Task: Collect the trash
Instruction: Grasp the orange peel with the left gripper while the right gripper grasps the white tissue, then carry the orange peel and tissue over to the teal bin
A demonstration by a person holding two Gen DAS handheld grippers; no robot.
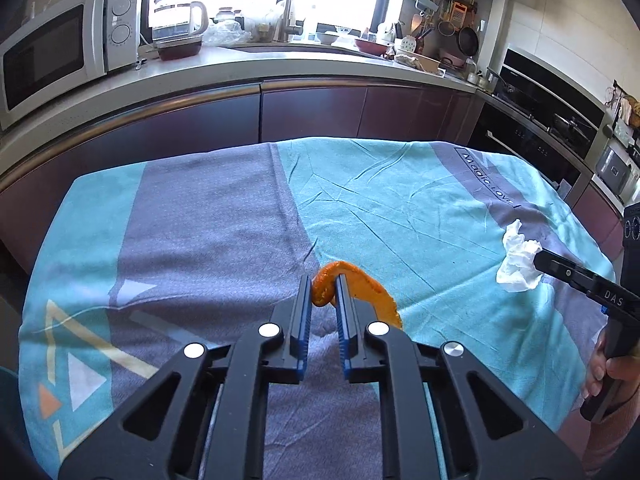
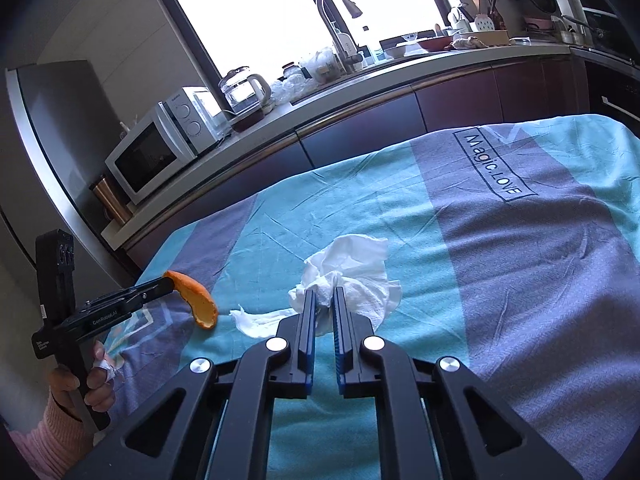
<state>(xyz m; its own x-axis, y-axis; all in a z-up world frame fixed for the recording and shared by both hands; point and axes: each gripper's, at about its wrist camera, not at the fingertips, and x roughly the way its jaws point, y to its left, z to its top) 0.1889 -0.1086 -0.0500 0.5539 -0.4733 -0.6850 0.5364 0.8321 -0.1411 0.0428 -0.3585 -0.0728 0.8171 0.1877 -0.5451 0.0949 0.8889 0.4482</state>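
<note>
Your left gripper (image 1: 323,280) was clamped on the orange peel (image 1: 352,292), which hung lifted above the striped cloth (image 1: 200,232). Your right gripper (image 2: 323,294) was closed on the crumpled white tissue (image 2: 352,272), over the cloth's teal band.

We see matt black plastic tongs (image 1: 323,280) with ribbed blue pads (image 1: 305,320) and shiny metal rivets. Between them sits a dimpled, glossy orange peel (image 1: 352,292); beneath lies creased woven cloth (image 1: 208,216). The other tongs (image 2: 323,294) pinch soft crumpled white tissue paper (image 2: 352,272).
</note>
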